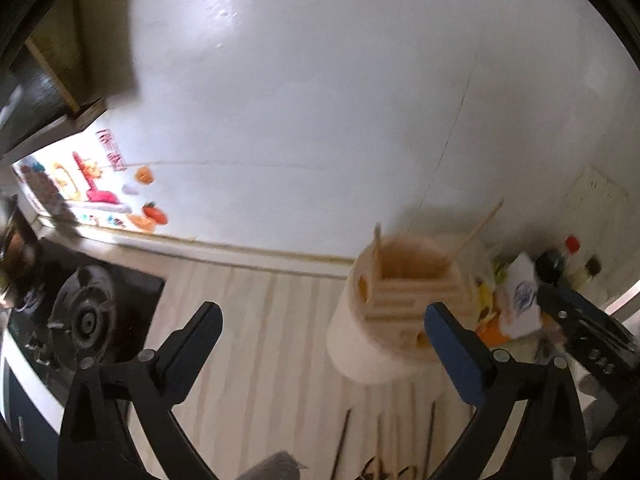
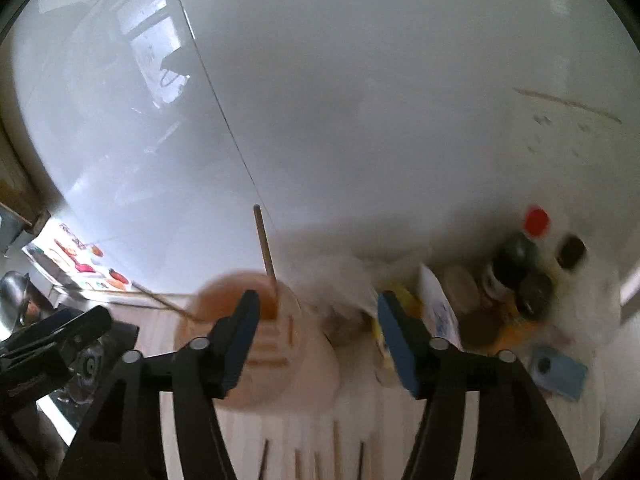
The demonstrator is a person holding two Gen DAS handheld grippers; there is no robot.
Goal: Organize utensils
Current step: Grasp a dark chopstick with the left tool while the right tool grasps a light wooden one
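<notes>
A white utensil holder with a wooden slotted top (image 1: 384, 312) stands on the striped counter, and two chopsticks (image 1: 478, 230) stick up out of it. It also shows in the right wrist view (image 2: 264, 344), with one chopstick (image 2: 264, 240) upright. Several chopsticks (image 1: 384, 444) lie on the counter in front of the holder; they also show in the right wrist view (image 2: 316, 460). My left gripper (image 1: 324, 320) is open and empty, left of and before the holder. My right gripper (image 2: 316, 312) is open and empty, just right of the holder.
A gas stove burner (image 1: 86, 316) sits at the left. Sauce bottles (image 2: 520, 264), packets (image 1: 520, 300) and a blue object (image 2: 558, 372) crowd the right corner by the white wall. A colourful sticker (image 1: 100, 184) is on the wall at left.
</notes>
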